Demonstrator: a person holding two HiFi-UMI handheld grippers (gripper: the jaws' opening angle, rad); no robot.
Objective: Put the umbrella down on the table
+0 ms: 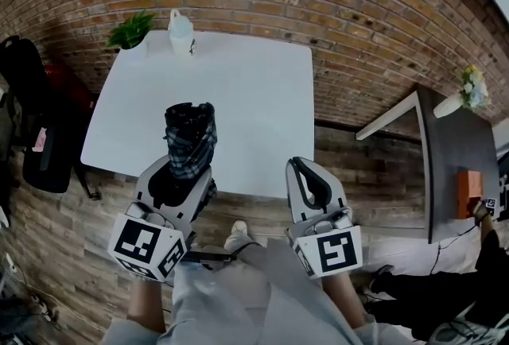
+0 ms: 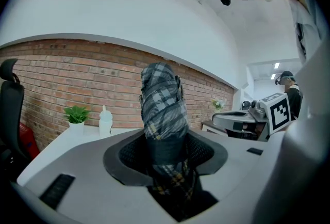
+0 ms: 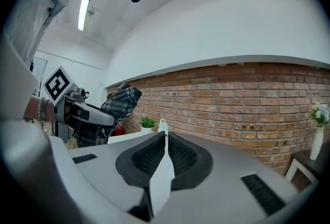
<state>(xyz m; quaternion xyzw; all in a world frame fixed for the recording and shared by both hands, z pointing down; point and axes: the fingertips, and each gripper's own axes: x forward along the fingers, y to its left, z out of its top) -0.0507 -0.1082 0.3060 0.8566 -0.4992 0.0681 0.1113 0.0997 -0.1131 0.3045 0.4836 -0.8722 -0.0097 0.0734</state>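
A folded dark plaid umbrella [image 1: 191,138] sticks out from my left gripper [image 1: 184,175], whose jaws are shut on its lower part. In the head view it hangs over the near edge of the white table [image 1: 254,73], not resting on it. The left gripper view shows the umbrella [image 2: 162,112] standing up between the dark pads of the left gripper [image 2: 165,140]. My right gripper [image 1: 307,180] is off to the right by the table's near edge, shut with nothing in it. In the right gripper view the right gripper [image 3: 164,138] has its tips together, and the umbrella [image 3: 117,103] shows at left.
A small potted plant [image 1: 131,29] and a white bottle [image 1: 181,33] stand at the table's far left, against the brick wall. A black chair [image 1: 32,121] is left of the table. A dark side table [image 1: 449,168] with a flower vase [image 1: 472,89] stands at right.
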